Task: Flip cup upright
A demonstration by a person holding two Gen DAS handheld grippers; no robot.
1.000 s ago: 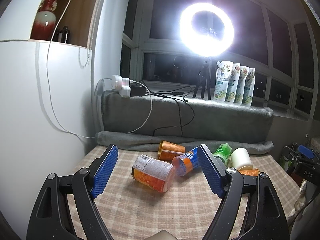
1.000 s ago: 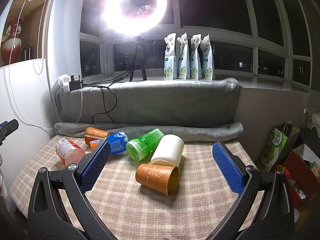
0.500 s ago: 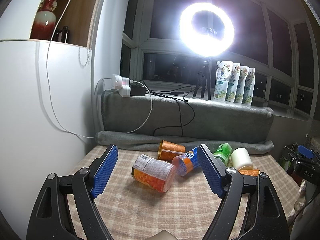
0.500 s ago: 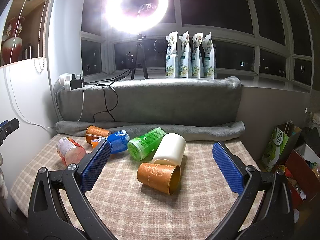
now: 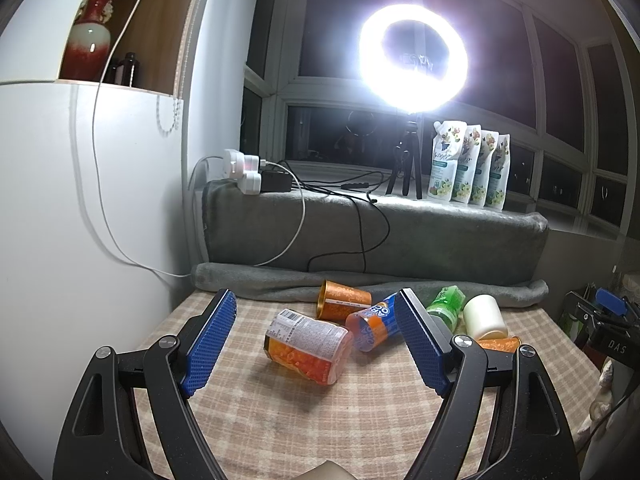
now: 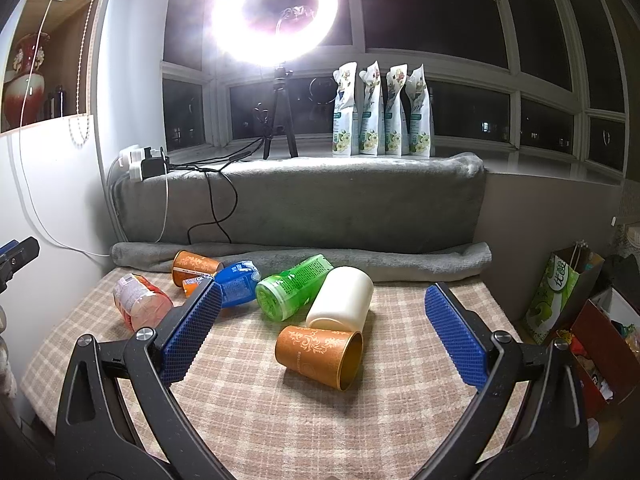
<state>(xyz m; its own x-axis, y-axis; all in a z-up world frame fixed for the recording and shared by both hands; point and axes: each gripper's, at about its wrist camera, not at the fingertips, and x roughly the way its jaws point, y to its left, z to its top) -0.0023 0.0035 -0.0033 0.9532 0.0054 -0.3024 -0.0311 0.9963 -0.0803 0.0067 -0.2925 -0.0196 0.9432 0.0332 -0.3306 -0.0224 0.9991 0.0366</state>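
On the checked cloth (image 6: 280, 420) lie six cups and bottles, all tipped on their sides. Nearest the right gripper (image 6: 320, 328) is an orange cup (image 6: 316, 354) with gold swirls. Its open mouth faces right and a little toward the camera, and the inside looks gold with nothing in it. It lies between the two blue pads, but they do not touch it. Both pads stand wide apart.

Just behind it, touching it, is a white cup (image 6: 342, 300). Beside that is a green bottle (image 6: 292, 288), then a blue and orange bottle (image 6: 236, 286). A second orange cup (image 6: 194, 266) lies at the back by the grey rolled blanket (image 6: 420, 260). Its mouth shows in the left view and nothing is inside.

Far left sits a clear bottle (image 6: 138, 304) with orange stuff inside.

The left gripper (image 5: 316, 336) is wide too and holds nothing. The clear bottle (image 5: 306, 346) lies between its pads.

A bright ring light (image 6: 274, 12) shines behind, and four white pouches (image 6: 382, 112) stand on the sill.
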